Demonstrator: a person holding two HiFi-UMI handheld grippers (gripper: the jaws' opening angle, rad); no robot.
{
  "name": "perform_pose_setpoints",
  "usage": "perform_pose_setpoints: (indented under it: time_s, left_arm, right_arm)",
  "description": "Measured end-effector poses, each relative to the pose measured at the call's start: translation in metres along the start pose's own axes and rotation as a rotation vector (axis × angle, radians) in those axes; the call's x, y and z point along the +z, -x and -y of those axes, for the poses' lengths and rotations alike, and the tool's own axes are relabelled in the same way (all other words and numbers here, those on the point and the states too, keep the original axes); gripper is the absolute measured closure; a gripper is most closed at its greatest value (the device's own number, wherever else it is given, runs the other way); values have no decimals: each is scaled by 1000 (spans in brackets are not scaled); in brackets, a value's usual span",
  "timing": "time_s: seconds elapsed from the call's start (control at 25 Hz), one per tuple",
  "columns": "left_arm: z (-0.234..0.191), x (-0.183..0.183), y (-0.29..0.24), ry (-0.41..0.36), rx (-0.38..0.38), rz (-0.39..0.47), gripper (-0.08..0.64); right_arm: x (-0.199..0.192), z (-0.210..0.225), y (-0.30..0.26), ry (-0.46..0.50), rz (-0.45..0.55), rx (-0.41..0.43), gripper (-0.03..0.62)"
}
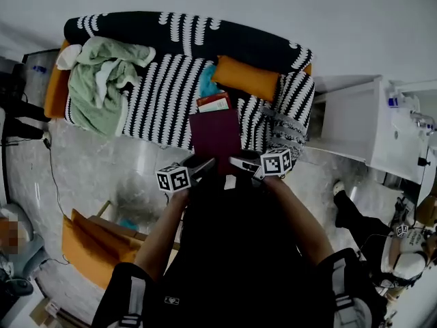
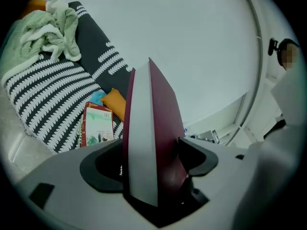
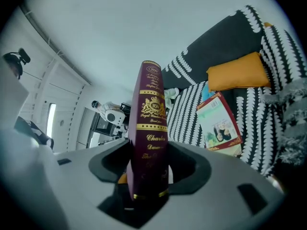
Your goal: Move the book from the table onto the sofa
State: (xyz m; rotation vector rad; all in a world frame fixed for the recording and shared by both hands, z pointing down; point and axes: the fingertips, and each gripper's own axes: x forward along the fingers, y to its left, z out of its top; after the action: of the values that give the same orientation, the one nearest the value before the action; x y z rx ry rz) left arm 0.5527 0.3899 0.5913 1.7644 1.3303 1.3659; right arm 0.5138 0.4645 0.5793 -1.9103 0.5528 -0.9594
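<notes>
Book [image 1: 215, 134], maroon hardback, held off the ground by both grippers at its near edge, far end reaching over the front of the sofa [image 1: 164, 94]. Seen from the head view as a dark red rectangle, its far edge overlapping the near edge of a second book [image 1: 214, 102] lying on the seat. Cannot tell whether it touches the seat.

Left gripper [image 1: 201, 162] clamped on the page side: in the left gripper view, pale page block and maroon cover of the book [image 2: 153, 143] wedged upright between the black fingers [image 2: 103, 169], pads pressed against both covers.

Right gripper [image 1: 244, 161] clamped on the spine end: in the right gripper view, spine of the book [image 3: 148, 138] standing between the fingers [image 3: 192, 164], gripped on both sides. Gilt lettering on the spine: a crest with "RW" near the top, then gold bands, then "Charles" and a word beginning "Dar"; smaller lines above and below too dim to read.

Sofa covered in black cloth with white feathered stripes. On it: an orange cushion [image 1: 246, 78] at the back right, a crumpled green blanket [image 1: 102, 80] at the left end. Second book [image 3: 221, 126] red-bordered with a green illustrated cover, print too small to read, lying just in front of the cushion.
</notes>
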Motion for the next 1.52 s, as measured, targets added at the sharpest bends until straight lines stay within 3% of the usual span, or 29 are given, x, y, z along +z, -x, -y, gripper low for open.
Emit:
perform_pose_setpoints:
  time_s: [0.28,0.52,0.96,1.28,1.52]
  left_arm:
    - [-33,-1,-35,19,-27,-50,212]
    - [-72,-16,-81,51,-34,-103,212]
    - [-141,-9,-125,91,-13,-89,210]
    - [-188,-7,-152,120,66,-23,210]
    - [-214,-21,-163,50,141,-96,209]
  right_arm:
    - [7,42,-9,-9,-14,-39,344]
    - [1,99,-15,-104,-26,-91,344]
    - [15,172,-52,-131,-77,-116,342]
    - [12,234,-71,-219,-45,-193,339]
    - [-2,259,-87,-200,-126,-251,337]
